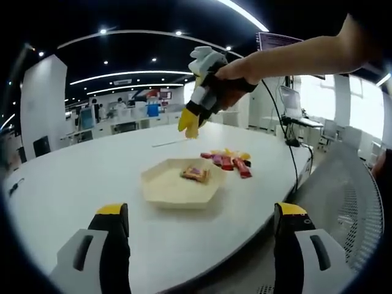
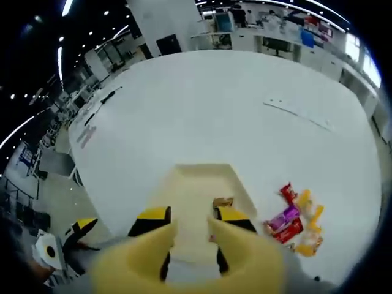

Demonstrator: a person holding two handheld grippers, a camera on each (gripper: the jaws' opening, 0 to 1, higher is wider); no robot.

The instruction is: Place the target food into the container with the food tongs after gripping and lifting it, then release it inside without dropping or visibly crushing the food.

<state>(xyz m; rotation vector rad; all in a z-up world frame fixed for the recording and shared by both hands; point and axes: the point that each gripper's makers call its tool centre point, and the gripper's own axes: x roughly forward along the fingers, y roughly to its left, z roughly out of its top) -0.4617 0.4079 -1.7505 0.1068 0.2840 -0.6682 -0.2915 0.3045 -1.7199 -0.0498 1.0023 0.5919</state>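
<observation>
On a white office table [image 1: 73,177], both hand-held grippers [image 1: 202,226] [image 2: 191,228] hang spread near the tray [image 1: 180,187].

A large white oval table [image 1: 92,171] is seen ahead of the fingertips, in an open office. Beyond it, white desks with monitors [image 1: 122,119] are ranged along the far wall. A dark ceiling is crossed by curved white light strips [image 1: 128,76] and small spotlights. Bright windows [image 1: 349,104] are set to the right, beside a grey mesh chair back [image 1: 346,196].
</observation>
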